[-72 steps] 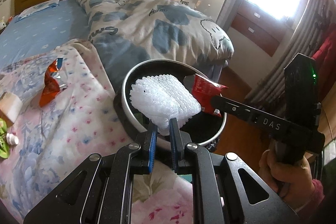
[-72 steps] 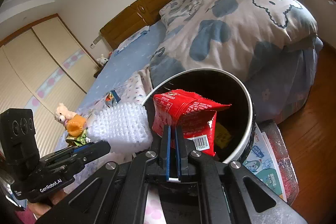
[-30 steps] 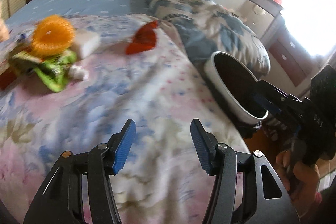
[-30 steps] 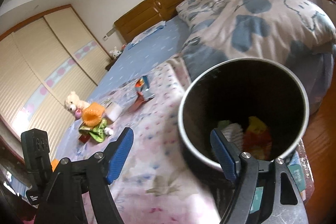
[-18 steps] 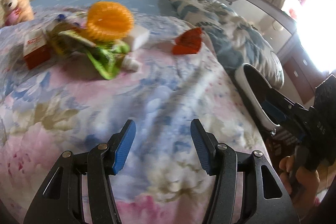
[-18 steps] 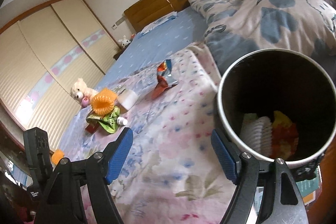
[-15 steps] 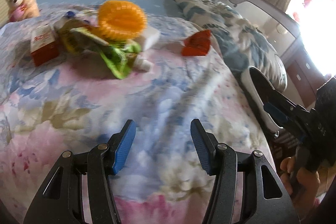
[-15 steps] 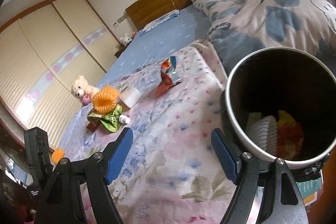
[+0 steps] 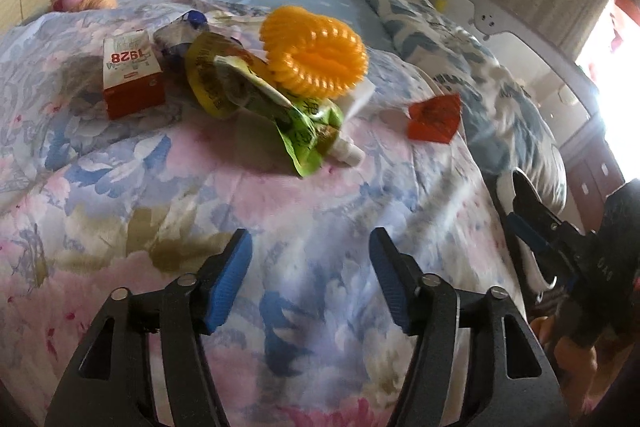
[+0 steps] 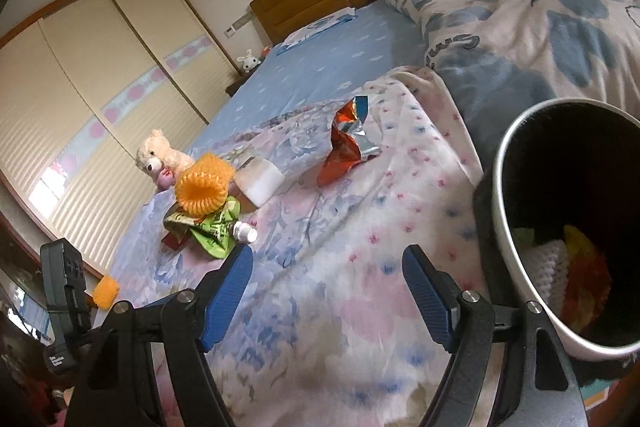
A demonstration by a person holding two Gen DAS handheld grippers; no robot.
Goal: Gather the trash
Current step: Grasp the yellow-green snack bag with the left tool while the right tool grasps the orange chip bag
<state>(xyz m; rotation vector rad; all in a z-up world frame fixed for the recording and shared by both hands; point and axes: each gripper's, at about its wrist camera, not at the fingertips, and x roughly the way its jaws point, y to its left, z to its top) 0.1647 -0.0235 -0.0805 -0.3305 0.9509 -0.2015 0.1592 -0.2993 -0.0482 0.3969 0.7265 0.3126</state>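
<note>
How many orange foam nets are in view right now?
2. One orange foam net sits on the green pouch in the pile on the floral quilt; a smaller one lies at the bed's left edge. Others may be hidden.

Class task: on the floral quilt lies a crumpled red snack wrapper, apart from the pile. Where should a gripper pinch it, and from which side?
Probably pinch the red snack wrapper at its raised foil end, coming from above with the open right gripper. That crumpled end stands off the quilt; the rest lies flat.
</note>
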